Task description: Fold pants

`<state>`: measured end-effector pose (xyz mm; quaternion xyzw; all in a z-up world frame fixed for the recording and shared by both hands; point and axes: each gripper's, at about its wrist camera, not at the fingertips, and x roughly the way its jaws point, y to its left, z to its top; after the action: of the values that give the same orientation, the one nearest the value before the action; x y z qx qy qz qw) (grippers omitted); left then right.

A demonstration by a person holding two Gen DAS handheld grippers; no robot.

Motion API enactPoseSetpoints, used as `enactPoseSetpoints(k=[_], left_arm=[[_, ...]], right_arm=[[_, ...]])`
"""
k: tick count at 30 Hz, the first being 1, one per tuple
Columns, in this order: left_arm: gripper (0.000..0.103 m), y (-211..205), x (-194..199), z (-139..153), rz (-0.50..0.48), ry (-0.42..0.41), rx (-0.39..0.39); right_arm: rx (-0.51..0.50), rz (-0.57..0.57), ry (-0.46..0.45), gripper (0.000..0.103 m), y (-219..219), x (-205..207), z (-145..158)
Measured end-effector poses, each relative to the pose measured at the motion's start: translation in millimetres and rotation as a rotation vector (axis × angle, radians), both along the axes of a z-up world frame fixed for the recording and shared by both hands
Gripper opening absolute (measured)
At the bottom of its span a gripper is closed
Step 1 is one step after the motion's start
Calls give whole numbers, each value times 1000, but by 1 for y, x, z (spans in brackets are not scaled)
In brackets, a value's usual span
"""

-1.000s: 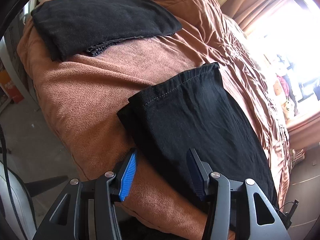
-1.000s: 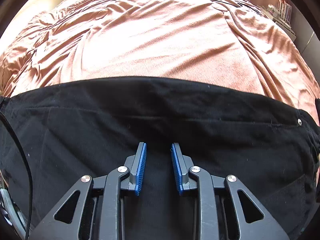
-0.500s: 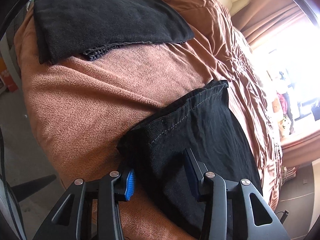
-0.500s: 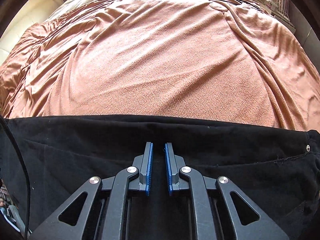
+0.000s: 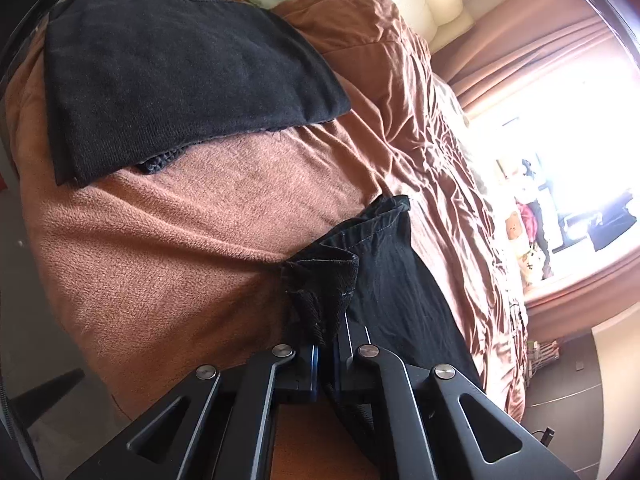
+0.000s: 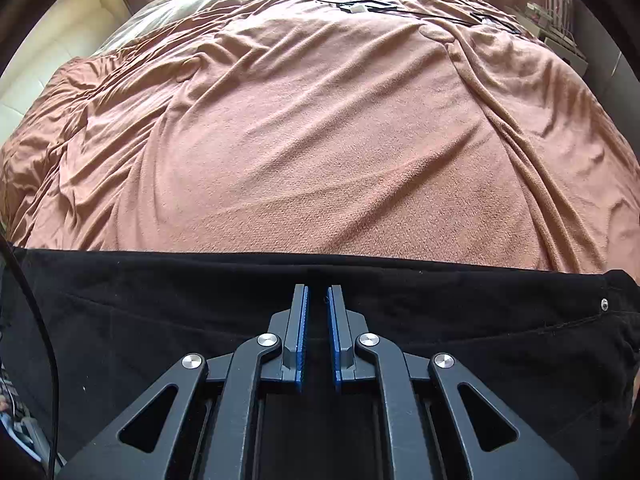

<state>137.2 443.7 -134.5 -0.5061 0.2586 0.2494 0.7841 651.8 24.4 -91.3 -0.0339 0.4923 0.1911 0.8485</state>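
Now the left tool [image 5: 326,354] is clamped tight on the bunched hem of the black pants [image 5: 396,280], which lie along the near edge of the brown bedspread [image 5: 224,216]. Meanwhile the right tool [image 6: 318,336] stands narrow, pinching the pants' upper edge. Another folded black garment [image 5: 176,76] lies farther up the bed.

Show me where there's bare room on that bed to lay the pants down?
Blanket beyond the pants is bare up to the cables. Another strip lies between the pants' hem and the folded clothes, which crowd that corner.
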Motion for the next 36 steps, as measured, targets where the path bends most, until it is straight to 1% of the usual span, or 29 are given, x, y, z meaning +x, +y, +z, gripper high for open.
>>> enactPoseSetpoints(k=[5, 11, 18, 22, 28, 34, 36], left_arm=[[5, 0, -1, 13, -16, -57, 11], [4, -3, 0, 21, -38, -72, 28], [4, -6, -1, 25, -66, -76, 46], [4, -6, -3, 28, -73, -94, 45], [4, -7, -4, 30, -83, -112, 40], [4, -5, -5, 30, -90, -121, 30], [4, -5, -5, 29, -92, -119, 29]], right_arm=[[51, 40, -11, 7, -3, -32, 15], [88, 99, -29, 7, 3, -73, 24], [110, 147, -28, 7, 13, -104, 23], [140, 182, -5, 7, 26, -120, 18], [153, 258, 30, 7, 50, -148, 5], [105, 287, 80, 5, 63, -167, -18], [98, 281, 88, 5, 63, -174, -23]])
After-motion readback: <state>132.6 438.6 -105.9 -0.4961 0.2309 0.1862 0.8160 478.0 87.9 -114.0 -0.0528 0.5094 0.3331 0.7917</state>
